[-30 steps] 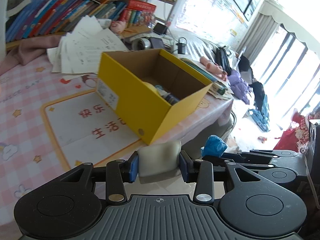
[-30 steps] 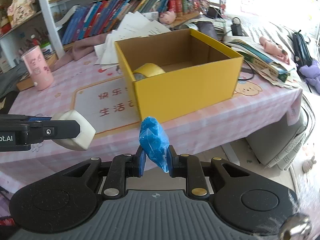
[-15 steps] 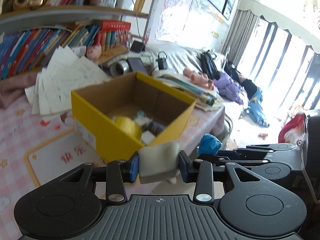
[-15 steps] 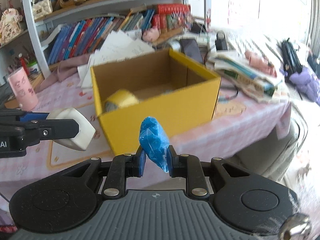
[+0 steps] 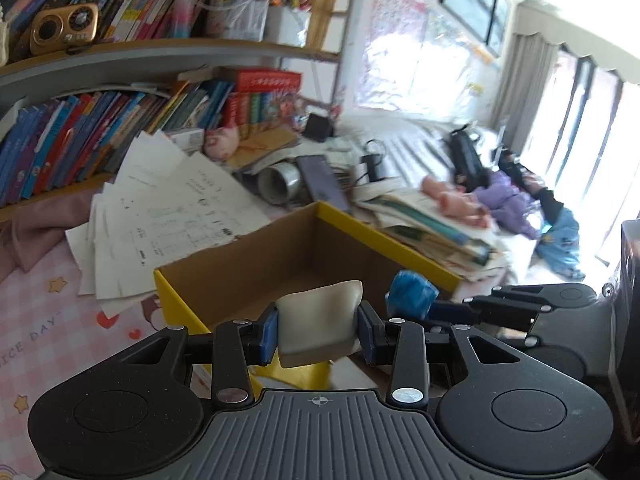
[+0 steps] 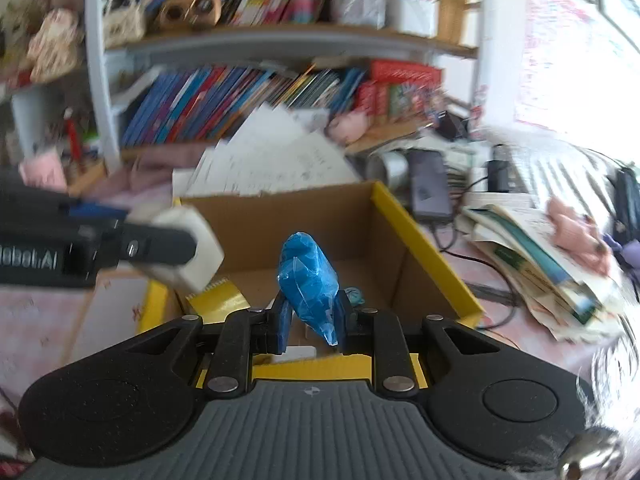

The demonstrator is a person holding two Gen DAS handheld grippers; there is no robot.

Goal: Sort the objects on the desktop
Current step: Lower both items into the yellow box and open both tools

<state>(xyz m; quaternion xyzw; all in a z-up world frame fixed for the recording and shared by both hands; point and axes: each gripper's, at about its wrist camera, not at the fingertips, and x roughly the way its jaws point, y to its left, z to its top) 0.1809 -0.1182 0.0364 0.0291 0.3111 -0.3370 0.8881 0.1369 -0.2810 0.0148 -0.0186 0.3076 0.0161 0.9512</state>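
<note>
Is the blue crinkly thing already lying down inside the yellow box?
No, the blue plastic-wrapped packet is pinched in the right claw, held up above the open yellow cardboard box.

Yellow box (image 6: 424,256) of matt cardboard with raw brown inner walls, crinkled glossy blue plastic wrapper (image 6: 310,280) just above it, smooth matt off-white block (image 5: 318,326) over its near wall, loose paper sheets (image 5: 176,204) behind it, pink checked cloth (image 5: 44,320) beneath it
</note>
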